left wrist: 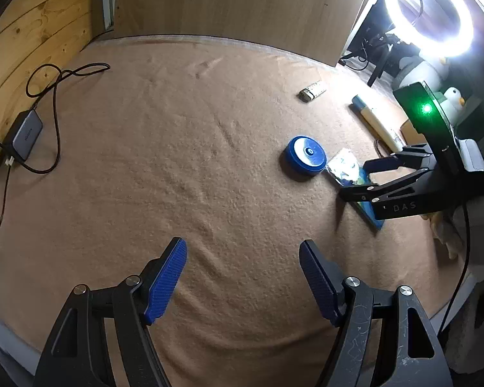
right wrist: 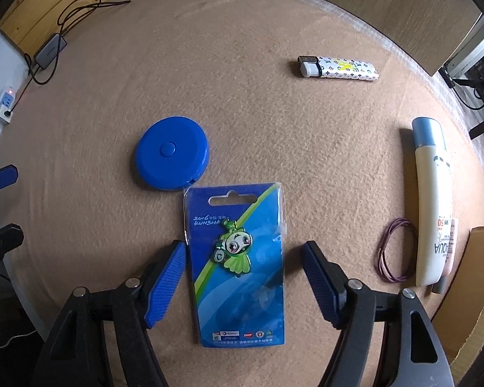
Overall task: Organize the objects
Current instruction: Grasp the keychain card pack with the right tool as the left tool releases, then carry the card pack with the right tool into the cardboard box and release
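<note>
- Blue carded pin pack (right wrist: 237, 264) lies flat on the tan felt bench (right wrist: 258, 113), between the two fingers of my right tongs (right wrist: 243, 277).
- Right tongs point straight down over the pack; left pad (right wrist: 166, 285) sits at the pack's edge, contact unclear; right pad (right wrist: 322, 285) stands clear of it. Jaws apart, nothing clamped.
- Round blue tape measure (right wrist: 171, 153) sits just beyond the pack's top edge, touching or nearly so.
- Patterned lighter (right wrist: 338, 67) lies farther out, well apart from both.
- Sunscreen tube (right wrist: 432, 200) lies lengthwise at the right, with a purple elastic loop (right wrist: 397, 250) just beside it.
- My left tongs (left wrist: 242, 277) hang over bare felt, jaws wide apart, holding nothing.
- Left wrist view: right tongs (left wrist: 371, 177) over the pack (left wrist: 348, 167), tape measure (left wrist: 303, 156) beside.
- Charger brick with black cable (left wrist: 24, 135) at the bench's far left edge.
</note>
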Demonstrator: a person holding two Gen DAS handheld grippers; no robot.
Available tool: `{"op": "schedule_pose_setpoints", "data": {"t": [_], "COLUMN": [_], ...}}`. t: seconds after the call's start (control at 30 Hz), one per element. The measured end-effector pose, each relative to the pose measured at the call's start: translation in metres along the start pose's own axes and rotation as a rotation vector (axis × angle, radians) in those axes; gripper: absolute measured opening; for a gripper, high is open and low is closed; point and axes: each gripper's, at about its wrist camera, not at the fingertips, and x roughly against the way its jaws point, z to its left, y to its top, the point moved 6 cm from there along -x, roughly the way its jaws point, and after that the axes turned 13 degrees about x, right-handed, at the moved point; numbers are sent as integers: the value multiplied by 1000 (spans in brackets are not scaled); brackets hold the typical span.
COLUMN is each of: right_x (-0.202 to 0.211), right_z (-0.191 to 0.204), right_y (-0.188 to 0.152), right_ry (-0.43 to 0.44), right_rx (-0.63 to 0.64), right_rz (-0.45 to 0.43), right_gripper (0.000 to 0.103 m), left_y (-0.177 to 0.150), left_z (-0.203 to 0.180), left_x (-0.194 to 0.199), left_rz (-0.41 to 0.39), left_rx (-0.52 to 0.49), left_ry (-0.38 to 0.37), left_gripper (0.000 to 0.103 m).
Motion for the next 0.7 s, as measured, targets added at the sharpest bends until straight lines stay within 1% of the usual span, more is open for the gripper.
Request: {"op": "schedule_pose_setpoints", "data": {"t": [0.03, 0.07, 0.1, 0.33, 0.53, 0.7], "right_x": [1, 3, 4, 10, 22, 37], "right_z": [0, -1, -2, -7, -10, -20], "right_y": [-1, -1, -2, -10, -19, -31], "right_ry": [1, 3, 8, 34, 31, 26], "right_rx": [-3, -12, -21, -74, -105, -141], "right_rz": [-2, -7, -11, -42, -82, -109], "right_gripper": [60, 53, 51, 51, 51, 51], "left_y": [0, 1, 1, 1, 5, 5], "left_z": [-1, -2, -4, -15, -21, -30], "left_x": [0, 0, 0, -4, -7, -9], "left_rz": [4, 4, 2, 7, 13, 21], "left_rx": [2, -1, -9, -54, -75, -89], "left_ry": [-11, -13, -10, 3, -4, -20], "left_gripper": [75, 75, 75, 75, 75, 75]}}
